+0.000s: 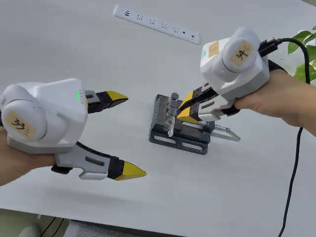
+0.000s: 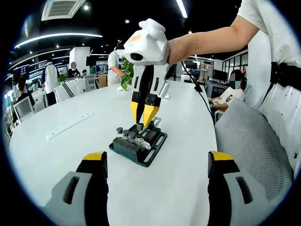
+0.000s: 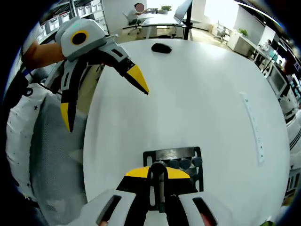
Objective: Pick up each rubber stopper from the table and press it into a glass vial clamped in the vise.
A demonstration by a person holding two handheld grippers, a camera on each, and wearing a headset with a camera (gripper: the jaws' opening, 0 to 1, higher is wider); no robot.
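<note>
A dark grey vise point(image 1: 177, 140) sits mid-table and clamps a row of glass vials point(image 1: 170, 121) capped with grey rubber stoppers point(image 1: 174, 97). My right gripper point(image 1: 185, 111) hovers right over the vise, its yellow tips shut on a grey stopper point(image 3: 157, 166) at the end of the row. From the left gripper view, that stopper point(image 2: 139, 126) sits just under the right gripper point(image 2: 144, 117), beside three seated stoppers point(image 2: 126, 133) in the vise point(image 2: 141, 153). My left gripper point(image 1: 126, 133) waits open and holds nothing, left of the vise and apart from it.
A white power strip point(image 1: 157, 23) lies at the table's far side. A potted plant point(image 1: 303, 49) and a black cable point(image 1: 295, 168) are at the right. A dark small object point(image 3: 161, 48) rests further down the table. People and chairs are behind.
</note>
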